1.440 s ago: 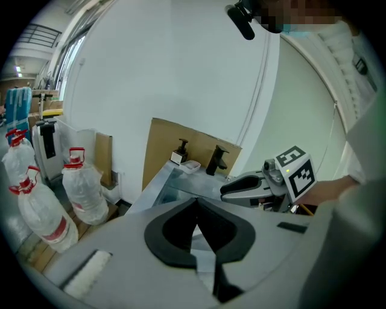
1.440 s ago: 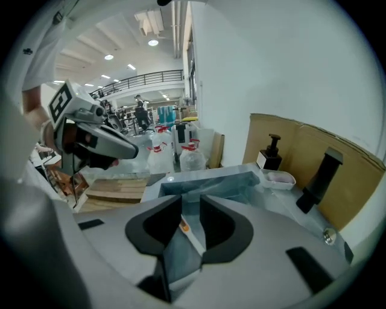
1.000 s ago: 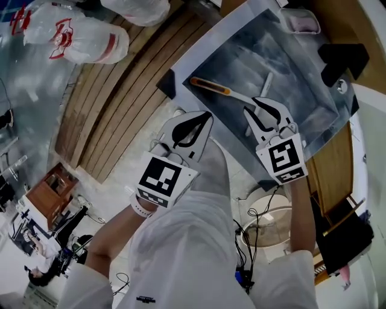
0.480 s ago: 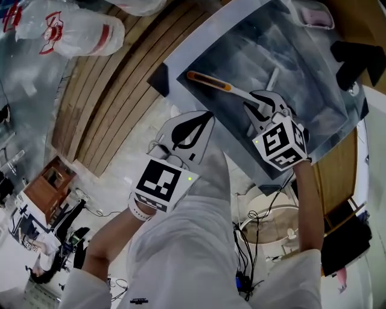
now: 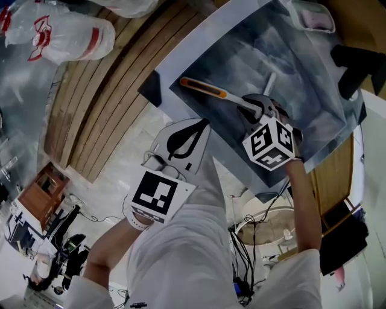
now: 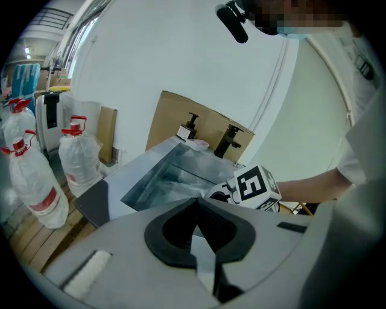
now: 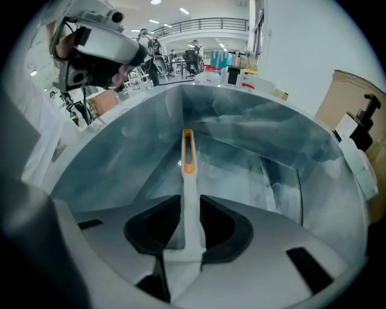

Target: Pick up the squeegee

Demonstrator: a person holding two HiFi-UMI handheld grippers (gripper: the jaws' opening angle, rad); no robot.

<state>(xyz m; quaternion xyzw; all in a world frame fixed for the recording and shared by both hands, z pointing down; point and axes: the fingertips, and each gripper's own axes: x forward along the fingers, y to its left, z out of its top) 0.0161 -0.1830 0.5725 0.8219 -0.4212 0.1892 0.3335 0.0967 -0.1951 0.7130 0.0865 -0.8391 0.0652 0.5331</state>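
Observation:
The squeegee (image 5: pixel 208 90), with an orange grip and a white neck, lies inside the steel sink (image 5: pixel 199 48). My right gripper (image 5: pixel 256 102) reaches down into the sink and is shut on the squeegee's white neck. In the right gripper view the squeegee (image 7: pixel 188 154) runs straight out between the jaws of the right gripper (image 7: pixel 190 208), orange end farthest away. My left gripper (image 5: pixel 202 124) hangs outside the sink's near edge, shut with nothing in it. The left gripper view shows that left gripper (image 6: pixel 196 202) with its jaw tips together, the sink (image 6: pixel 145 175) beyond them.
A black faucet (image 5: pixel 356 60) and a soap dish (image 5: pixel 310 18) stand at the sink's far end. Wooden slats (image 5: pixel 102 102) run along the left, with clear plastic bottles (image 5: pixel 60 33) past them. A bucket and cables (image 5: pixel 265 226) sit below the sink. Cardboard (image 6: pixel 187 121) leans behind the sink.
The right gripper moved forward and down into the sink and went from wide open to shut on the squeegee's neck. The left gripper stayed shut, barely shifting.

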